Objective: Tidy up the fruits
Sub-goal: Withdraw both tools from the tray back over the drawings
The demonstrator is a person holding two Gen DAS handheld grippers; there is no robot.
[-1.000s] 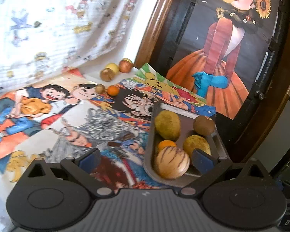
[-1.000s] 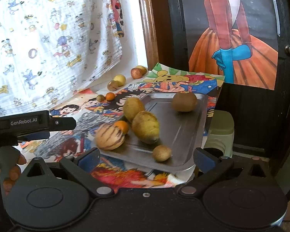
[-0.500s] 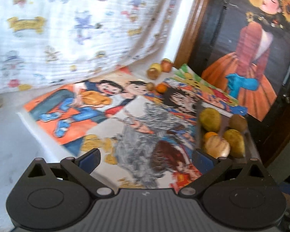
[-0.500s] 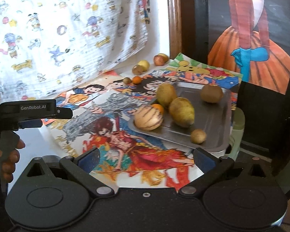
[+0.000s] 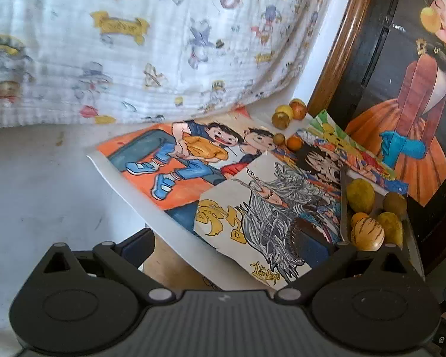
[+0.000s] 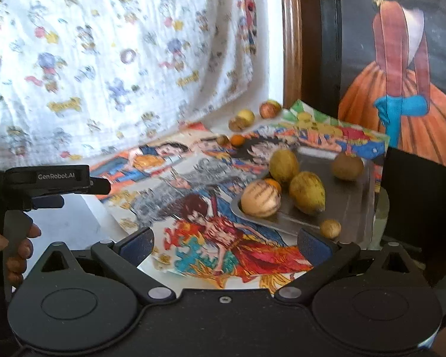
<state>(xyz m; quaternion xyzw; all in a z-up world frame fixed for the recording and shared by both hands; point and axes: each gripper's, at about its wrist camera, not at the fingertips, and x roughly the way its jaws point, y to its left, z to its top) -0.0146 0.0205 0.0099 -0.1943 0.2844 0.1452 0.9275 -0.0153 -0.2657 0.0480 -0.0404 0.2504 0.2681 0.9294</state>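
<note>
A metal tray [image 6: 348,208] at the table's right holds several fruits: a striped tan melon [image 6: 260,197], two yellow-green mangoes [image 6: 306,192], a small orange, a brown round fruit [image 6: 347,166] and a small brown one [image 6: 330,228]. The tray also shows in the left wrist view [image 5: 343,208]. Several small fruits [image 5: 288,113] lie loose at the back by the wall, with an orange [image 5: 293,142] nearer. My left gripper [image 5: 227,245] is open and empty, low over the posters. My right gripper [image 6: 226,245] is open and empty, short of the tray.
Cartoon posters [image 5: 193,160] cover the white table [image 5: 38,184]. A printed cloth [image 6: 119,44] hangs behind. A dark cabinet with a painted poster [image 6: 401,74] stands at the right. The left gripper's body [image 6: 44,178] and hand show at the right view's left edge.
Both grippers have pulled back and swung left, away from the tray. The tray now sits farther off at the right in both views. Both stay open and empty.
</note>
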